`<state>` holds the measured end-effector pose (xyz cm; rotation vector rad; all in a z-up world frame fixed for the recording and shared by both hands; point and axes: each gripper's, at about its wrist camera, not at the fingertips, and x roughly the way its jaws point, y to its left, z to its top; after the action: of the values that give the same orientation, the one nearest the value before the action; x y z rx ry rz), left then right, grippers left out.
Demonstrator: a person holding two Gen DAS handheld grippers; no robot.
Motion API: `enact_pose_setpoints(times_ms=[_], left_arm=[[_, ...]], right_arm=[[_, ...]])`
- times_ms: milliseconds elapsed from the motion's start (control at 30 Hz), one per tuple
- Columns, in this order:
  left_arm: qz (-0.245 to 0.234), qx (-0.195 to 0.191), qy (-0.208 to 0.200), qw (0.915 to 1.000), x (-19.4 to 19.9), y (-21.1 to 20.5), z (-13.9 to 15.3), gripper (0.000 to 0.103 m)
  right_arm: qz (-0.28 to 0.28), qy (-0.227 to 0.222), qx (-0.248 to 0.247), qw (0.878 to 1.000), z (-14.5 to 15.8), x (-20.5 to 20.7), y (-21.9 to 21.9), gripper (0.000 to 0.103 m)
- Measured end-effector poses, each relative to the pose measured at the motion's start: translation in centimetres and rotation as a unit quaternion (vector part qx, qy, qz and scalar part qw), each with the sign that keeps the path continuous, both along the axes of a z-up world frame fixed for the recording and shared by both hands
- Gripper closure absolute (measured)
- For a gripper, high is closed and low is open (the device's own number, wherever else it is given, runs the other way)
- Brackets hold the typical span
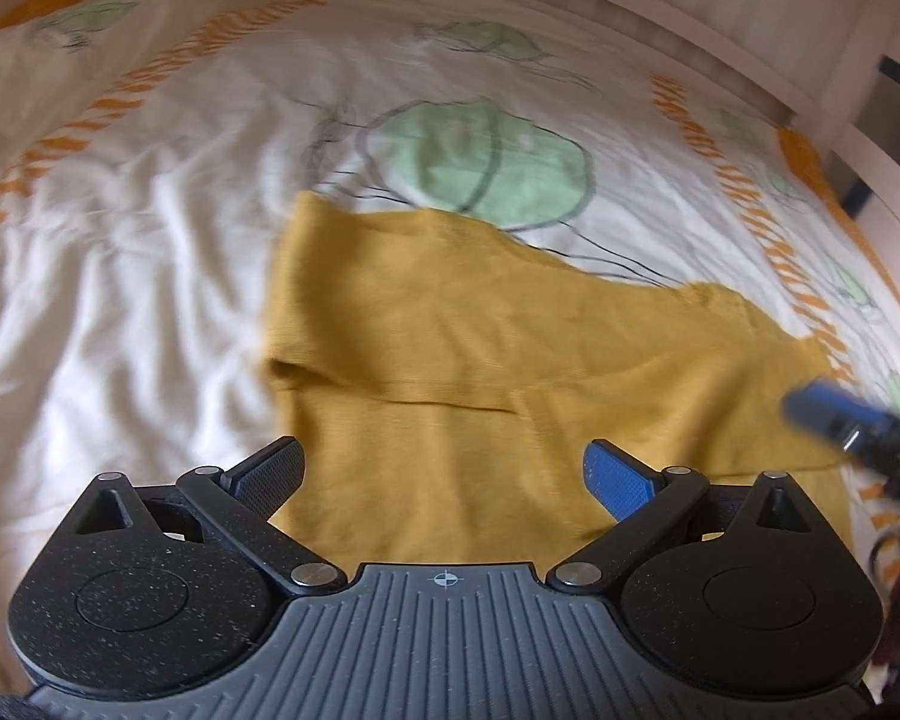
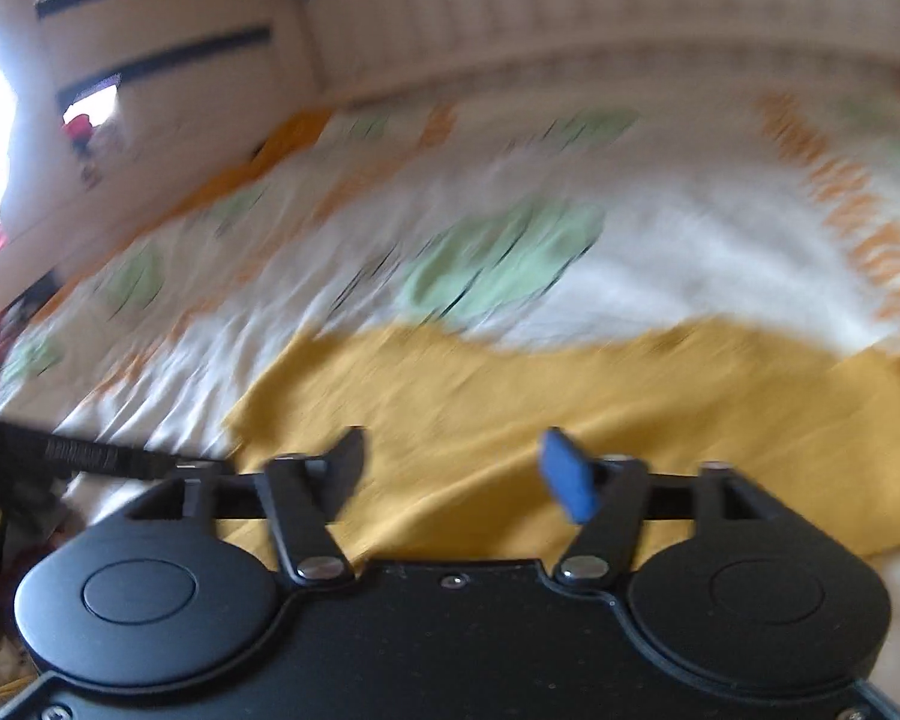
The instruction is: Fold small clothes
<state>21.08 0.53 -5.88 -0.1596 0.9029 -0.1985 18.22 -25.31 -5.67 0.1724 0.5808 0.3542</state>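
Note:
A mustard-yellow garment (image 1: 468,324) lies flat on the patterned bedsheet (image 1: 150,228), with one flap folded over across its middle. My left gripper (image 1: 444,474) hovers over its near edge, open, with nothing between the fingers. In this view the right gripper's blue-tipped fingers (image 1: 834,408) show blurred at the garment's right edge. The right wrist view is smeared by motion: the same yellow garment (image 2: 570,408) fills the lower half, and my right gripper (image 2: 450,468) stands open above it, with only cloth seen behind the gap.
The white sheet with green blobs (image 1: 480,162) and orange stripes is wrinkled on the left. A pale slatted bed frame (image 1: 750,6) bounds the far side. A pale drawer unit (image 2: 150,60) stands beyond the bed's left corner.

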Motion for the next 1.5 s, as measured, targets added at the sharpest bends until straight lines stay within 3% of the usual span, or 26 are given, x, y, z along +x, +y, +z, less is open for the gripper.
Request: enact_pose_setpoints(times_ms=[100, 167, 233, 333, 567, 633, 700, 800, 867, 1000, 1133, 1233, 1367, 1500], left_arm=[[-0.019, -0.001, 0.008, 0.9998, 0.4, -1.9, -1.0, 0.005], [-0.029, -0.007, 0.016, 0.9994, 0.8, -2.9, -1.8, 0.019], [-0.037, -0.009, 0.034, 0.9987, 1.5, -3.7, -2.8, 0.022], [-0.03, -0.003, 0.046, 0.9985, 2.2, -4.4, -3.9, 0.023], [-0.034, 0.014, 0.024, 0.999, 3.0, -5.9, -4.2, 0.025], [-0.034, 0.013, 0.012, 0.9993, 3.1, -6.3, -4.2, 0.04], [-0.032, 0.012, 0.003, 0.9994, 3.2, -6.7, -4.0, 0.069], [-0.023, 0.008, -0.004, 0.9997, 3.3, -6.9, -3.5, 0.09], [-0.03, 0.004, -0.014, 0.9995, 3.1, -7.1, -2.4, 0.098], [-0.056, 0.013, -0.058, 0.9967, 2.7, -8.1, 2.0, 0.098], [-0.087, 0.001, -0.114, 0.9897, 2.5, -8.0, 7.5, 0.098], [-0.087, 0.023, -0.15, 0.9845, 2.7, -7.0, 10.0, 0.098], [-0.052, 0.045, -0.146, 0.9869, 4.0, -4.4, 9.9, 0.098], [-0.039, 0.015, -0.082, 0.9958, 5.4, -2.4, 6.4, 0.097]], right_arm=[[-0.055, -0.051, -0.028, 0.997, 0.5, -0.5, -2.1, 0.008], [-0.072, -0.068, -0.032, 0.995, 0.7, -0.3, -3.5, 0.007], [-0.087, -0.077, -0.02, 0.993, 0.5, 0.0, -5.0, 0.007], [-0.109, -0.072, 0.013, 0.991, -0.3, 0.4, -7.0, 0.007], [-0.12, -0.031, 0.051, 0.991, -1.6, 1.8, -9.1, 0.007], [-0.119, -0.026, 0.063, 0.991, -1.6, 1.8, -9.4, 0.007], [-0.12, -0.028, 0.066, 0.99, -1.4, 1.7, -9.7, 0.007], [-0.137, -0.029, 0.066, 0.988, -1.3, 1.6, -10.5, 0.007], [-0.157, -0.026, 0.078, 0.984, -1.5, 1.7, -11.5, 0.007], [-0.211, -0.007, 0.115, 0.971, -2.0, 1.8, -14.1, 0.007], [-0.253, 0.002, 0.115, 0.961, -2.1, 1.7, -15.8, 0.007], [-0.269, 0.008, 0.116, 0.956, -2.2, 1.7, -16.7, 0.007], [-0.273, 0.026, 0.112, 0.955, -2.6, 1.9, -16.9, 0.007], [-0.264, 0.039, 0.104, 0.958, -3.0, 2.3, -16.4, 0.007]])
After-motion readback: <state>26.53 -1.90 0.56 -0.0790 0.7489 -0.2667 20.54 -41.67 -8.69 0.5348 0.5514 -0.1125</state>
